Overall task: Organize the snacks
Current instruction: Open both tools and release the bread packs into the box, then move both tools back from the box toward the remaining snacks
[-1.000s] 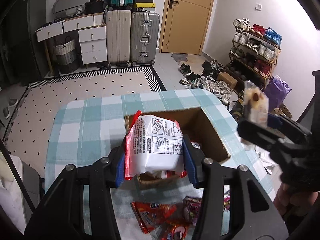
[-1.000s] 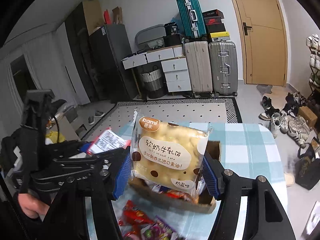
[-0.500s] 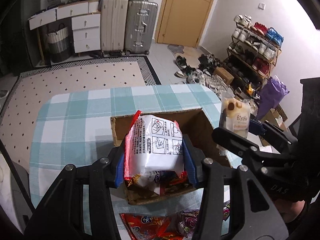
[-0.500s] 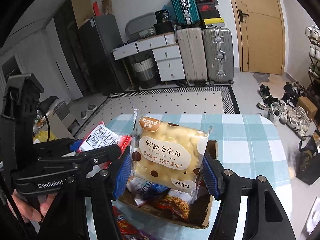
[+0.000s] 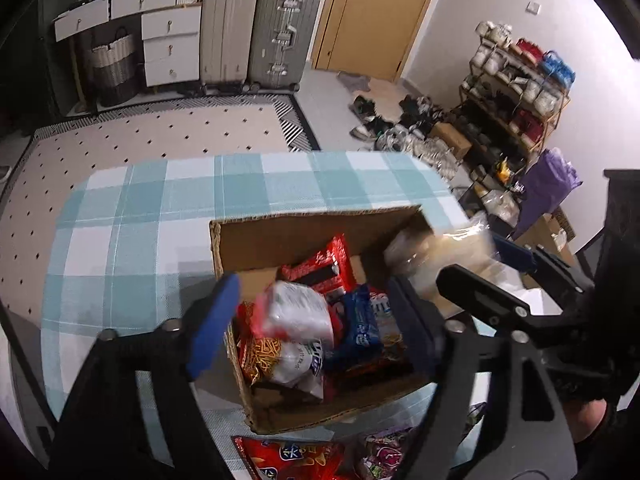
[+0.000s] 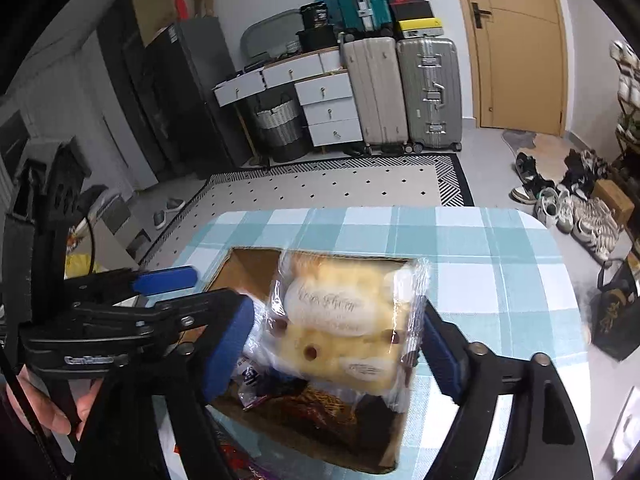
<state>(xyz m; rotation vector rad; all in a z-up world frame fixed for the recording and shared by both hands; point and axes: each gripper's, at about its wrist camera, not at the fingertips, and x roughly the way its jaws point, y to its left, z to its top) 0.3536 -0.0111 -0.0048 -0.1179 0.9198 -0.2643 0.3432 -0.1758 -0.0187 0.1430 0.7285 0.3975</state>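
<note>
Checked teal-and-white cloth over the table (image 5: 120, 216), patterned rug and hard-shell suitcases (image 5: 256, 28) beyond, shoe rack (image 5: 516, 92) at the far wall. Centre of the table: open cardboard box (image 5: 280, 236), brown, flaps gone or folded, already holding a heap of snack packets. Left tool (image 5: 316, 320) over the box, blue pads spread wide, jaws just opened; white-and-red packet (image 5: 296, 312) blurred between them, touching neither pad, above the pile. Beneath it a packet with yellow noodle sticks pictured, a dark blue packet (image 5: 360, 320) and a red packet (image 5: 324, 264) leaning on the box's back wall; print on all too blurred to read.

Right tool (image 6: 336, 340) likewise spread, jaws just opened, over the box's right side. Yellow biscuit packet (image 6: 344, 320) in clear wrap between its pads, free of both, motion-blurred: pale oval labels with brown script, small brown dots, wording unreadable. Cannot tell whether either packet rests on the pile yet.

"GenRobot" lettering partly legible on the left tool's black body in the right wrist view, a hand (image 6: 48, 408) gripping its handle at the lower left. More snacks loose on the cloth in front of the box: red packet with white Chinese characters (image 5: 288, 460), purple packet (image 5: 380, 452) beside it.
</note>
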